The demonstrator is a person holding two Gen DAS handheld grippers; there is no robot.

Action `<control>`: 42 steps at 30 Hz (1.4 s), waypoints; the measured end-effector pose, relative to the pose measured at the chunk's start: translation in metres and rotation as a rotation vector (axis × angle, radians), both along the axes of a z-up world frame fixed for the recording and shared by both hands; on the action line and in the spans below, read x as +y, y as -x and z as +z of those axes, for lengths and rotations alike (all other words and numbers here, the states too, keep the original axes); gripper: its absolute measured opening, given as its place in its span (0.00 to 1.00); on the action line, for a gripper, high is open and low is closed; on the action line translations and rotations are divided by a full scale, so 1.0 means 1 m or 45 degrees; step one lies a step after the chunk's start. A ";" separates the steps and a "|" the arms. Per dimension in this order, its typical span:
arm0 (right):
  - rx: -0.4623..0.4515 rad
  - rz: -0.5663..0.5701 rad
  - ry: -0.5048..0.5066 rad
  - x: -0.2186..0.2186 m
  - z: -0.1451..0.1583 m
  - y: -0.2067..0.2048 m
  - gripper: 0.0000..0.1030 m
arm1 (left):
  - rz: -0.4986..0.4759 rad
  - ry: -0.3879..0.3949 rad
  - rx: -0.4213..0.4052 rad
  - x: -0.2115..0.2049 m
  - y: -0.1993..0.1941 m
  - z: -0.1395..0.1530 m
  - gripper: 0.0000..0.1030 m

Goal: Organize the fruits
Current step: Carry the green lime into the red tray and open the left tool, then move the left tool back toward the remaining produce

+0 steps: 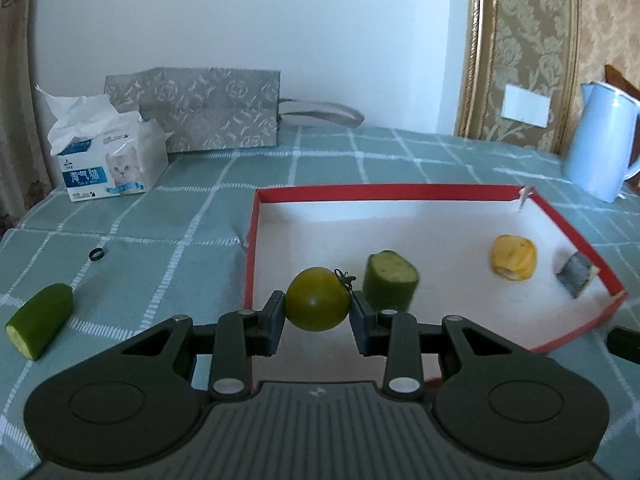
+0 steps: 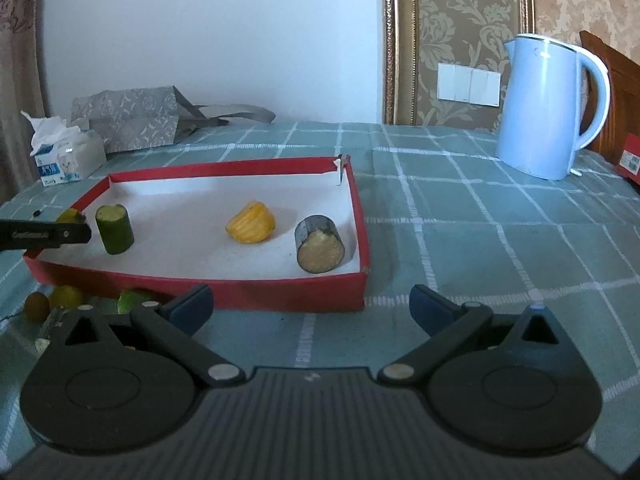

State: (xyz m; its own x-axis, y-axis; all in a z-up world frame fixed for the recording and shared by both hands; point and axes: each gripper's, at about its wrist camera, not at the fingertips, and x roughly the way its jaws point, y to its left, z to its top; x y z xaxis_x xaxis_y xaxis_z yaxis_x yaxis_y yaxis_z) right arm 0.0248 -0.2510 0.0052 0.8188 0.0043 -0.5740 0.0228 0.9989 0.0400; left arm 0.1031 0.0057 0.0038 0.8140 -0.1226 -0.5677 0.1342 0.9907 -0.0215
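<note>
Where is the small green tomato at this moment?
In the left wrist view, the green tomato is clamped in the left gripper, over the near left corner of the red tray, just left of the upright cucumber piece.

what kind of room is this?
Likely a home dining or living room: green checked tablecloth, pale blue electric kettle, cat-print tissue pack, ornate damask wallpaper.

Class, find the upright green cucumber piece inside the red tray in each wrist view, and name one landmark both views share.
Left wrist view: the cucumber piece stands centre frame, just right of the green tomato held by the left gripper.
Right wrist view: the cucumber piece stands at the tray's left end.
Shared landmark: the red tray.
</note>
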 end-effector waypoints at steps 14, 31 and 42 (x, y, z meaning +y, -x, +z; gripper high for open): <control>-0.020 0.002 0.031 0.002 0.000 0.001 1.00 | 0.033 0.018 -0.027 0.003 0.003 0.002 0.47; -0.180 0.103 0.106 0.021 0.010 0.025 1.00 | 0.138 0.128 -0.155 0.035 0.090 0.003 0.65; -0.146 0.078 0.114 0.019 0.005 0.022 1.00 | 0.140 0.232 -0.064 0.060 0.104 -0.015 0.68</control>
State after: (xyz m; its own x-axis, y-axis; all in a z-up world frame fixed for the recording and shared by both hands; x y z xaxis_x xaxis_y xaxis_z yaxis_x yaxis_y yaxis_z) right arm 0.0025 -0.2316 0.0103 0.8786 0.0093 -0.4774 -0.0378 0.9980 -0.0501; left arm -0.0012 0.0658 -0.0115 0.8550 -0.1284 -0.5025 0.0312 0.9799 -0.1973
